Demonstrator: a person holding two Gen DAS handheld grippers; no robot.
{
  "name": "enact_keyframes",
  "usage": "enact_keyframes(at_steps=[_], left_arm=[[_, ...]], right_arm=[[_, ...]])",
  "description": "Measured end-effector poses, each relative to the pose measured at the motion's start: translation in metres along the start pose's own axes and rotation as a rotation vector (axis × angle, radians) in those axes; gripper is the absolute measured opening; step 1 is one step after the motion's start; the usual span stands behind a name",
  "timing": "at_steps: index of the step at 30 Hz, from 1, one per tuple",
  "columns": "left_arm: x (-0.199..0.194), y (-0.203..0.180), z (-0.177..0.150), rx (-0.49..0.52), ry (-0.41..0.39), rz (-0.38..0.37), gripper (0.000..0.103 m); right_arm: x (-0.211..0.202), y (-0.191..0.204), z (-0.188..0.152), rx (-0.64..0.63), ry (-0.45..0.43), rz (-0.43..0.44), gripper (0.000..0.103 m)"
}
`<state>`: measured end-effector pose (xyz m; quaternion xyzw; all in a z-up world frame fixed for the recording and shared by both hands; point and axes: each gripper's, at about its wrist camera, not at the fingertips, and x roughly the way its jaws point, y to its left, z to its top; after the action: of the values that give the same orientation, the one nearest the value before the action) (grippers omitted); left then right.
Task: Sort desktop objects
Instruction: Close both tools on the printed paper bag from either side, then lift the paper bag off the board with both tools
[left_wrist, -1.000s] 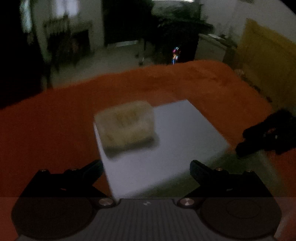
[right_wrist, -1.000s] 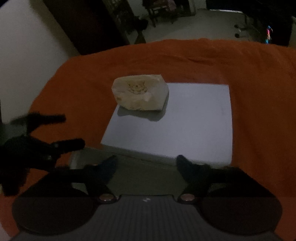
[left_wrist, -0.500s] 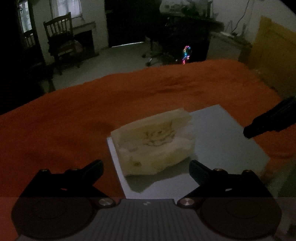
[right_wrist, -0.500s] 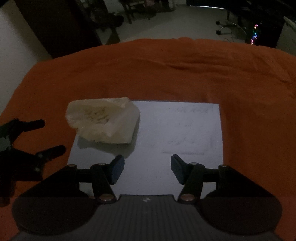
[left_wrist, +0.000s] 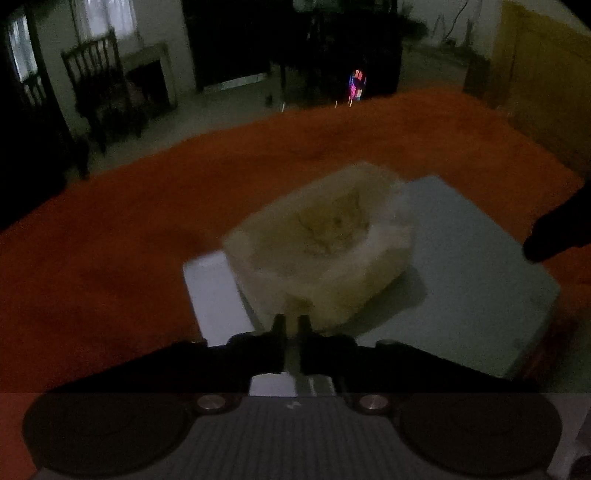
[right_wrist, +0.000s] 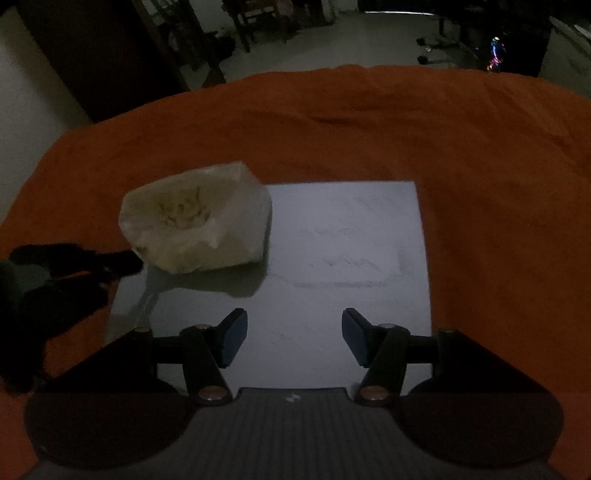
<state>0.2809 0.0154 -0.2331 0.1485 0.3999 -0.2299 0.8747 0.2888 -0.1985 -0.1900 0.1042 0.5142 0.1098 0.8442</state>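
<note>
Cloth (right_wrist: 369, 122): orange, wrinkled, covers the whole work surface. Dim room beyond; a chair (left_wrist: 103, 96) stands far off.

Board (right_wrist: 347, 258): flat pale grey-blue rectangle lying on the cloth, faint marks on its face. Looks stiff and thin; lies flush, so only an edge would give purchase.

Bag (right_wrist: 195, 218): crumpled whitish translucent bag or wrapper, a yellowish print or contents showing through its top. It sits on the near-left corner of the board, as the right wrist view has it, slightly overhanging that edge. Judged light, soft and crushable, likely a little slippery; it should give under pressure rather than resist. Best taken by a loose fold at its near lower edge, or across the body with a gentle squeeze. What is inside cannot be told.

Right gripper (right_wrist: 293, 338): jaws spread about halfway, nothing between them, hovering over the bare near part of the board, well apart from the bag.

Left gripper (left_wrist: 291, 325): jaws pressed together, tips at the bag's near lower edge. Whether they pinch a fold of the film or only meet beside it is too blurred to tell. In the right wrist view it shows as a dark shape just left of the bag.
</note>
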Motion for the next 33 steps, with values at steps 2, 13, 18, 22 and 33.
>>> enact_keyframes(at_steps=[2, 13, 18, 22, 33], left_arm=[[-0.009, -0.004, 0.001, 0.014, -0.031, -0.028, 0.001], [-0.031, -0.032, 0.006, 0.137, -0.025, 0.011, 0.005], [-0.017, -0.013, 0.005, 0.056, -0.008, 0.09, 0.058], [-0.011, 0.0, 0.01, 0.011, 0.0, 0.1, 0.069], [-0.005, 0.019, 0.015, -0.159, -0.01, -0.004, 0.011]], right_arm=[[0.001, -0.004, -0.004, 0.006, 0.006, 0.001, 0.061], [0.002, 0.009, -0.001, -0.041, -0.027, -0.016, 0.088], [0.011, 0.022, 0.029, -0.075, -0.087, 0.006, 0.09], [0.043, 0.033, 0.058, -0.106, -0.057, 0.006, 0.09], [0.083, 0.044, 0.042, -0.113, 0.024, 0.012, 0.011]])
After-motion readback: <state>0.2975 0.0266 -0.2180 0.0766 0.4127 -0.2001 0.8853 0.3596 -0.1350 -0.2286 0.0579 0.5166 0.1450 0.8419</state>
